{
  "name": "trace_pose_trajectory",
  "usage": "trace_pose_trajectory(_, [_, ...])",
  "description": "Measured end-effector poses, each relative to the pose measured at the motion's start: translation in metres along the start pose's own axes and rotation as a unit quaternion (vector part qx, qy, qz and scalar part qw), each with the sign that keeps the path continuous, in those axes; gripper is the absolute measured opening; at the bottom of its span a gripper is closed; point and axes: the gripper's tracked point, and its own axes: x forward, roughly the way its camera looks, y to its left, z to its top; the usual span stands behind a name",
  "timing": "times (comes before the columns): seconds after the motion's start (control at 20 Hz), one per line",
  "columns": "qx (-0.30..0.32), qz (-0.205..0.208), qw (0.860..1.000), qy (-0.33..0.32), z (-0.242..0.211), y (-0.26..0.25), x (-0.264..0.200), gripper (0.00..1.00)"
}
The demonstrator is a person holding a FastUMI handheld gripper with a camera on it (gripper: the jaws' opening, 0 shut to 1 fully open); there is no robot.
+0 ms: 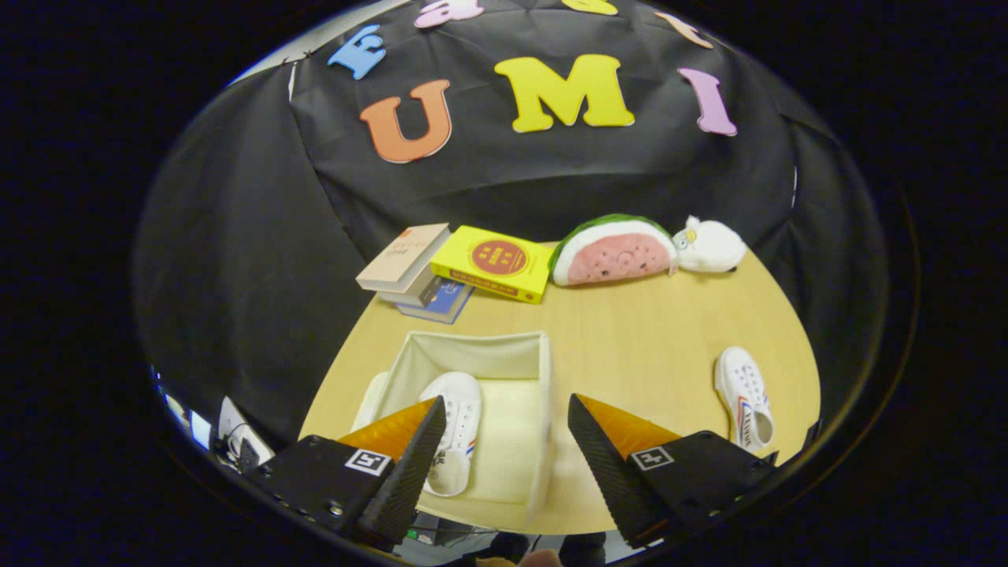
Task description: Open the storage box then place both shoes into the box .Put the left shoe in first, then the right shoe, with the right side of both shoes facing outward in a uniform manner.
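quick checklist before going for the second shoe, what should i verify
1. Cream fabric storage box open: ok.
2. First white canvas sneaker inside the box, along its left wall: ok.
3. Which side of that sneaker faces outward: cannot tell.
4. Free space in the box beside it: ok.
5. Second white canvas sneaker lying alone on the wooden table, right of the box, nothing touching it: ok.
6. Gripper fingers spread wide, nothing between them: ok.
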Motion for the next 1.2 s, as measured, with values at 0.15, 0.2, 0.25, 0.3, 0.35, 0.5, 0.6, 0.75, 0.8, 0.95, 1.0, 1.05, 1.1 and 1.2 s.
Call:
trace_pose_trajectory(0.15, [0.001, -0.023, 0.999, -0.030, 0.008, -0.051, -0.028, 0.94])
trace_pose_trajectory(0.2, [0.005, -0.034, 0.999, -0.035, 0.009, -0.072, -0.035, 0.94])
trace_pose_trajectory(0.25, [0.009, -0.045, 0.998, -0.039, 0.008, -0.095, -0.042, 0.94])
trace_pose_trajectory(0.3, [0.016, -0.056, 0.997, -0.041, 0.005, -0.118, -0.048, 0.94])
trace_pose_trajectory(0.35, [0.022, -0.069, 0.997, -0.042, 0.000, -0.140, -0.053, 0.94])
trace_pose_trajectory(0.5, [0.046, -0.094, 0.994, -0.033, -0.015, -0.210, -0.061, 0.94])
trace_pose_trajectory(0.6, [0.049, -0.095, 0.994, -0.011, -0.030, -0.251, -0.055, 0.94])
trace_pose_trajectory(0.75, [0.048, -0.102, 0.993, 0.039, -0.058, -0.306, -0.033, 0.94])
trace_pose_trajectory(0.8, [0.049, -0.103, 0.992, 0.057, -0.068, -0.321, -0.024, 0.94])
trace_pose_trajectory(0.95, [0.026, -0.107, 0.988, 0.109, -0.091, -0.362, 0.003, 0.94])
trace_pose_trajectory(1.0, [0.027, -0.103, 0.986, 0.128, -0.098, -0.371, 0.013, 0.94])
trace_pose_trajectory(1.05, [0.036, -0.094, 0.984, 0.146, -0.104, -0.376, 0.024, 0.94])
trace_pose_trajectory(1.1, [0.043, -0.088, 0.981, 0.166, -0.111, -0.384, 0.035, 0.94])
trace_pose_trajectory(1.2, [0.050, -0.082, 0.977, 0.189, -0.116, -0.397, 0.052, 0.94])
